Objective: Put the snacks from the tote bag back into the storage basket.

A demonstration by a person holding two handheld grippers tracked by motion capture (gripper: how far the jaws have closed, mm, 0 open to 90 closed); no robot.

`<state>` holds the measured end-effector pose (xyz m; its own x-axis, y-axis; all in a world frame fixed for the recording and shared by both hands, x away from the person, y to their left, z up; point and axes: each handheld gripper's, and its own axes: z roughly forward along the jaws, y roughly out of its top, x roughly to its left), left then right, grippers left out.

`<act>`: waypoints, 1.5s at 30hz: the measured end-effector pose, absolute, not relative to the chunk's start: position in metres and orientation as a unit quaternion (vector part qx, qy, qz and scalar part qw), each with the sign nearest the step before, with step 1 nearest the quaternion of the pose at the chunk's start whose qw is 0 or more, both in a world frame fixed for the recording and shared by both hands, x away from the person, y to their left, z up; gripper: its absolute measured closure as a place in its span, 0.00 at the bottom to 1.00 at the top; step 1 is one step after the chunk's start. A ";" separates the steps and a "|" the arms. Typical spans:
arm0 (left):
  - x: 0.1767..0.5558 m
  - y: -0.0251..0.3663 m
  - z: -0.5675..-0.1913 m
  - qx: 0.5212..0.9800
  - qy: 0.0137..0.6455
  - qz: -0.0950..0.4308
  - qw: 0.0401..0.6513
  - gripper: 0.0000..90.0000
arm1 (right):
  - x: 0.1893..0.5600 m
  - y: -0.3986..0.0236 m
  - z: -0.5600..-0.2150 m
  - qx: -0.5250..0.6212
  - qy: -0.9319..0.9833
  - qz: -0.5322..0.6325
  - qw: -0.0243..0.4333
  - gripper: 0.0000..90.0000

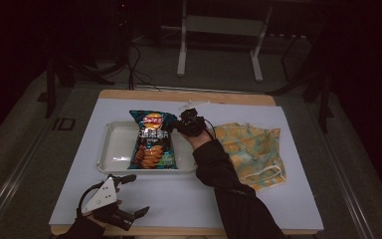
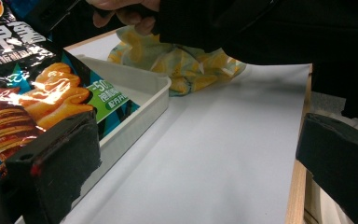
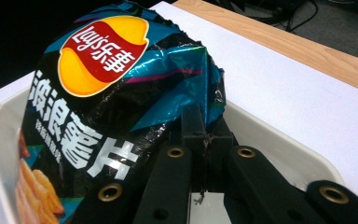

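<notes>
A blue and black chip bag (image 1: 152, 140) with a red and yellow logo lies in a white tray (image 1: 114, 149) on the table's white sheet. My right gripper (image 1: 173, 128) is at the bag's upper right edge. In the right gripper view its jaws (image 3: 205, 135) are shut on a fold of the bag (image 3: 102, 93) over the tray's rim (image 3: 284, 151). My left gripper (image 1: 138, 194) rests near the front left edge, open and holding nothing. In the left gripper view its jaws (image 2: 196, 158) stand wide apart, with the bag (image 2: 28, 93) and tray wall (image 2: 140, 84) at the left.
A yellow and pale green patterned cloth (image 1: 251, 149) lies crumpled right of the tray, also seen behind the tray corner as the cloth (image 2: 191, 65). The person's dark sleeve (image 1: 224, 184) crosses the front middle. The wooden table edge (image 2: 296, 186) is close to my left gripper.
</notes>
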<state>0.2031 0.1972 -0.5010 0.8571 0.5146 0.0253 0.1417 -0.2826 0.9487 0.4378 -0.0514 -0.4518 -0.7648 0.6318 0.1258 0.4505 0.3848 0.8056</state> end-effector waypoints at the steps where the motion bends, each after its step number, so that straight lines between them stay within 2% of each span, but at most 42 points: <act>1: 0.203 0.197 -0.501 0.784 0.208 0.165 0.562 0.00 | 0.438 -0.051 -0.452 0.327 0.826 0.446 0.106 0.99; 12: 0.203 0.196 -0.501 0.786 0.207 0.165 0.559 0.00 | 0.433 -0.057 -0.433 0.325 0.828 0.431 0.151 0.79; 19: 0.204 0.196 -0.502 0.786 0.208 0.164 0.558 0.00 | 0.428 -0.076 -0.411 0.332 0.821 0.439 0.154 0.70; 26: 0.204 0.195 -0.501 0.786 0.210 0.165 0.557 0.00 | 0.425 -0.105 -0.392 0.348 0.812 0.439 0.164 0.55; 36: 0.205 0.195 -0.501 0.787 0.212 0.166 0.555 0.00 | 0.418 -0.151 -0.375 0.364 0.808 0.427 0.181 0.41; 43: 0.205 0.195 -0.501 0.787 0.213 0.167 0.555 0.00 | 0.410 -0.178 -0.366 0.371 0.804 0.424 0.188 0.23; 45: 0.205 0.195 -0.501 0.787 0.213 0.166 0.554 0.00 | 0.408 -0.187 -0.363 0.374 0.801 0.425 0.193 0.21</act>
